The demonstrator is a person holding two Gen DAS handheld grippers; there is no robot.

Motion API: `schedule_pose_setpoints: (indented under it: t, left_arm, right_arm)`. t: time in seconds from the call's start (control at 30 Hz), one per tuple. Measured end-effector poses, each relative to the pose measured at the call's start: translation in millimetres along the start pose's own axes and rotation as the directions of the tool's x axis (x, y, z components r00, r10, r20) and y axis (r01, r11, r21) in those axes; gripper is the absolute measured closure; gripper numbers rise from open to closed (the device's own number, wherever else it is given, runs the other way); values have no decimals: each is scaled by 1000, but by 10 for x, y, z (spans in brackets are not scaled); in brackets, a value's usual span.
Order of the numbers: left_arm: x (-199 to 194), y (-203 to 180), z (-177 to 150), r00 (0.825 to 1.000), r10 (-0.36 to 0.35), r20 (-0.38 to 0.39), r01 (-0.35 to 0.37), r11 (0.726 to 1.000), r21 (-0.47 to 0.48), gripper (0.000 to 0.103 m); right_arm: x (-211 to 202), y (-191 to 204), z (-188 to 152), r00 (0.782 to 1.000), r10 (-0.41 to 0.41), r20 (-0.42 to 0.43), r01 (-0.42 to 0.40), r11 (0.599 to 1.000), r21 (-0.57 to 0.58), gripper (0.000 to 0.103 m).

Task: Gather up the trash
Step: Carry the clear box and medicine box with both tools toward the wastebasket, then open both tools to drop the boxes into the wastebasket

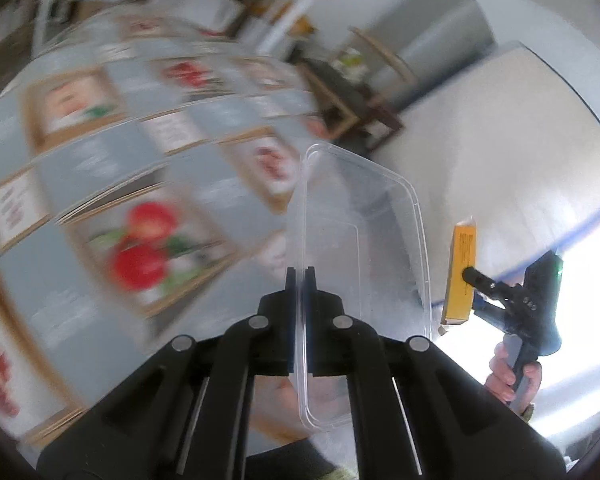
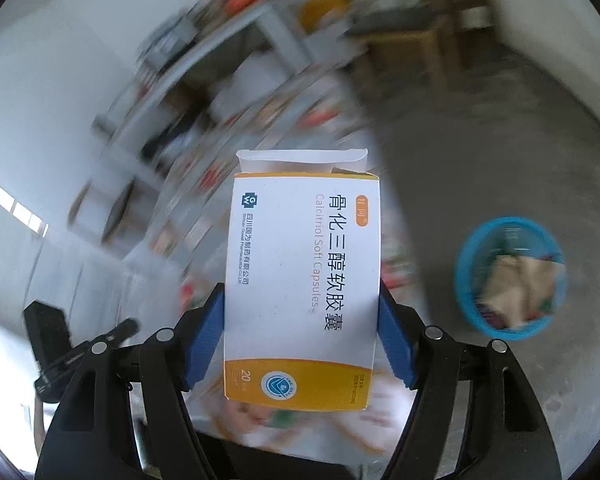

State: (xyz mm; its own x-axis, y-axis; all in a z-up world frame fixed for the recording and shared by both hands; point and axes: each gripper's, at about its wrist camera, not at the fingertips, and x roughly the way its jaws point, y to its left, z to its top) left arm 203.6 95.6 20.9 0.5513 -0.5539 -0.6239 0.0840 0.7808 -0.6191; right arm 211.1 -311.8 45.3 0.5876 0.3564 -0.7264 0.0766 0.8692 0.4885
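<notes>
My left gripper [image 1: 300,276] is shut on the edge of a clear plastic container lid [image 1: 364,264] and holds it up in the air on edge. My right gripper [image 2: 302,300] is shut on a white and yellow medicine box [image 2: 300,280] with its top flap open. The right gripper [image 1: 470,276] with the box [image 1: 460,276] also shows at the right of the left wrist view. A blue trash basket [image 2: 466,280] holding crumpled paper and wrappers stands on the grey floor at the right of the right wrist view.
A table [image 1: 80,184] covered with a cloth printed with fruit pictures fills the left of the left wrist view, blurred. White shelves [image 2: 204,60] and wooden furniture [image 2: 420,40] stand behind. The grey floor [image 2: 500,160] lies around the basket.
</notes>
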Motion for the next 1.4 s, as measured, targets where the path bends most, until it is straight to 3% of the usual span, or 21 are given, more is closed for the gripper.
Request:
schedule_pose_setpoints:
  t: [0.13, 0.3, 0.47, 0.63, 0.7, 0.77, 0.8, 0.83, 0.97, 1.07, 1.3, 1.4]
  left_arm:
    - [473, -755, 131, 995, -62, -84, 74, 987, 143, 101]
    - [1300, -1551, 61, 971, -63, -230, 125, 957, 262, 101]
    - [2306, -2076, -129, 930, 45, -365, 88, 936, 341, 101]
    - [3024, -2336, -226, 911, 166, -378, 13, 904, 428, 101]
    - [3326, -2370, -269, 895, 201, -398, -3, 896, 444, 100]
    - [3579, -2364, -281, 884, 231, -407, -19, 887, 462, 83]
    - [3668, -2355, -300, 879, 248, -406, -32, 882, 471, 68]
    - [3721, -2344, -314, 877, 257, -405, -40, 881, 472, 65]
    - [3625, -2318, -297, 889, 203, -409, -13, 907, 422, 65]
    - [3354, -2343, -265, 911, 173, -374, 13, 895, 445, 62]
    - [2446, -2400, -257, 966, 65, -249, 70, 866, 496, 45]
    - [2010, -2287, -314, 982, 34, -188, 65, 868, 493, 35]
  right_arm:
    - [-343, -836, -109, 994, -90, 64, 77, 981, 180, 34]
    - [-269, -1824, -485, 995, -93, 20, 76, 905, 418, 34]
    - [125, -2419, -637, 998, -54, -24, 59, 844, 534, 34]
    - [601, -2935, -467, 999, -31, -23, 38, 805, 593, 34]
    - [825, -3115, -380, 999, -26, -32, 40, 799, 601, 33]
    - [1163, -3385, -325, 998, -7, -62, 43, 789, 613, 31]
    - [1320, -3480, -333, 996, -6, -86, 59, 778, 626, 30]
    - [1506, -3607, -374, 993, 3, -115, 72, 763, 642, 29]
    - [1840, -3843, -591, 983, -3, -185, 131, 719, 682, 29]
    - [1797, -3861, -706, 985, -18, -170, 130, 719, 683, 29]
    - [1266, -3645, -755, 994, -69, -88, 110, 751, 651, 29]
    - [834, -3320, -752, 996, -91, -21, 86, 804, 589, 29]
